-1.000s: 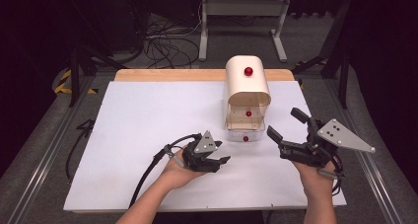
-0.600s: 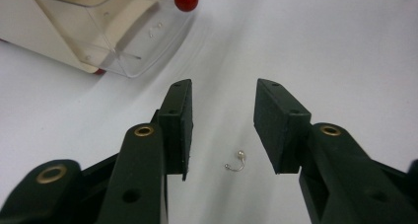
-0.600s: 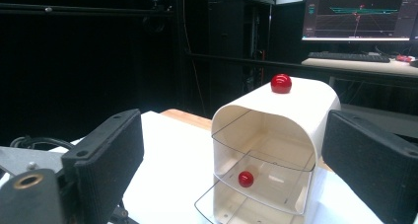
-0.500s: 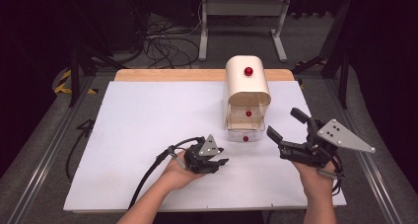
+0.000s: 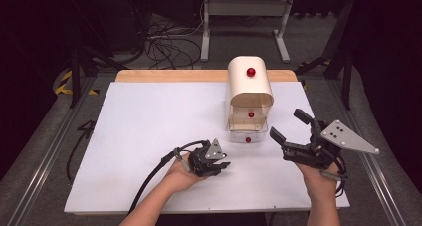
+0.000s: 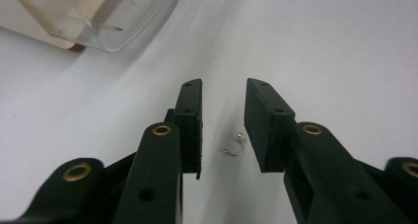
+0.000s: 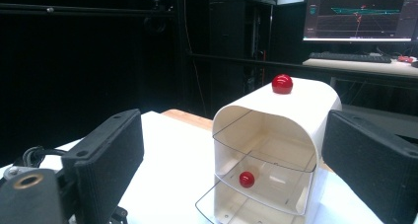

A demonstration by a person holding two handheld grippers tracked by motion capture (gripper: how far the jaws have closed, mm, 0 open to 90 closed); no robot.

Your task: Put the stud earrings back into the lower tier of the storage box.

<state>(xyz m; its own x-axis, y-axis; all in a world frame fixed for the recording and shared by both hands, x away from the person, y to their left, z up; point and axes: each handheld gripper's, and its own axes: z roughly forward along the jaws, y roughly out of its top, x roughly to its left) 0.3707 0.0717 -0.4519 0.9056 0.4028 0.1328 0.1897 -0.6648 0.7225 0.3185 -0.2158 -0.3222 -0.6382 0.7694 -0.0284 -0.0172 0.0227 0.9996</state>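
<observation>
On the white table sheet [image 5: 149, 126], at the left, the left gripper [image 6: 223, 123] points down with its jaws a little apart (they have just been closing), and a small silver curved earring [image 6: 233, 148] lies untouched between them. Further right stands the cream plastic drawer box with red knobs [image 5: 250, 99], lowest drawer pulled out, and beside it the right gripper [image 5: 288, 131] hovers with jaws wide apart, holding nothing.

The left gripper [image 5: 223, 165] is narrowing its jaws from the wider spread seen earlier, and they have just been closing. A small silver earring [image 6: 233, 146] is lying on the white table [image 5: 139, 126] between them, not yet touched by either pad.
</observation>
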